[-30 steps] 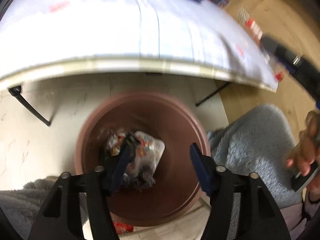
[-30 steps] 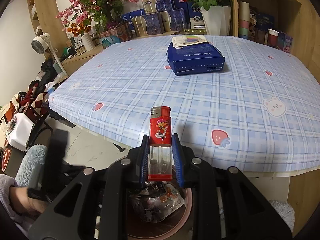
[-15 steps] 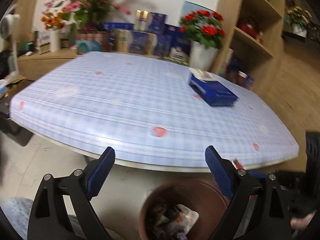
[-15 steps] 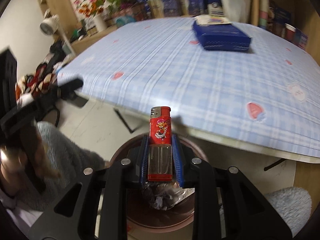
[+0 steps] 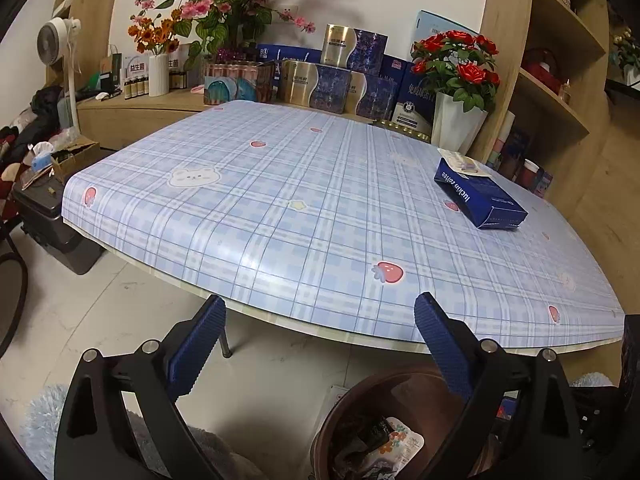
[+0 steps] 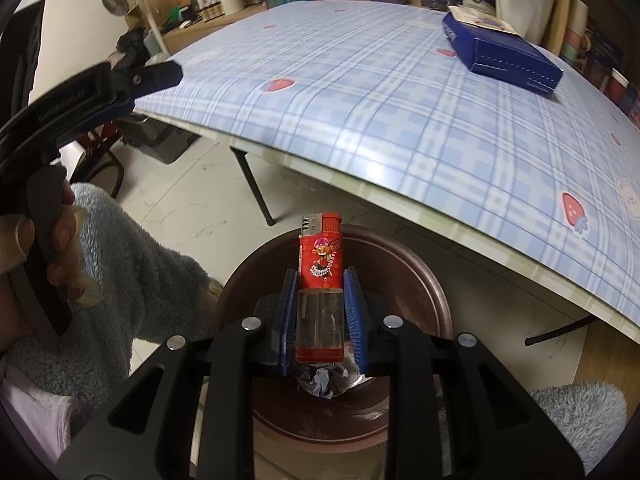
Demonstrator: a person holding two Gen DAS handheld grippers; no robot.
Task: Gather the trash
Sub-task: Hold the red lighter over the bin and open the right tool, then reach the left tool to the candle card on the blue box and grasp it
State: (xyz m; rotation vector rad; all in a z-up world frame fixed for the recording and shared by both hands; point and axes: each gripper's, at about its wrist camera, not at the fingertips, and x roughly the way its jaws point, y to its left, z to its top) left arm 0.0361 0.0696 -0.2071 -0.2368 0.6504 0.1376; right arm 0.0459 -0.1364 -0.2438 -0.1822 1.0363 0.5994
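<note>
Since the earlier frames, the left gripper (image 5: 316,340) has been lifted out of the brown trash bin (image 5: 360,396) and tilted up toward the desk (image 5: 280,208); its fingers (image 5: 196,348) have just been opening and now stand spread wide with nothing between them. A printed wrapper (image 5: 394,446) is seen lying inside the bin, so that piece is judged to be delivered already. The right gripper (image 6: 320,320) has been brought down from the desk's near edge to a place over the bin's mouth, and a red lighter (image 6: 321,276) with a cartoon figure on its label is pinched upright between its fingers (image 6: 287,320). It is judged that only the release of the lighter remains for this piece, and that the left gripper is freed for another pick.

From left to right, a white box with the characters "益生菌" (image 5: 136,68) is seen on the shelf behind the desk's far left corner. Nearer the desk's right edge lies a blue carton (image 5: 480,196) on which writing resembling "luckin coffee" can be read. The small print on the lighter's label cannot be made out.
</note>
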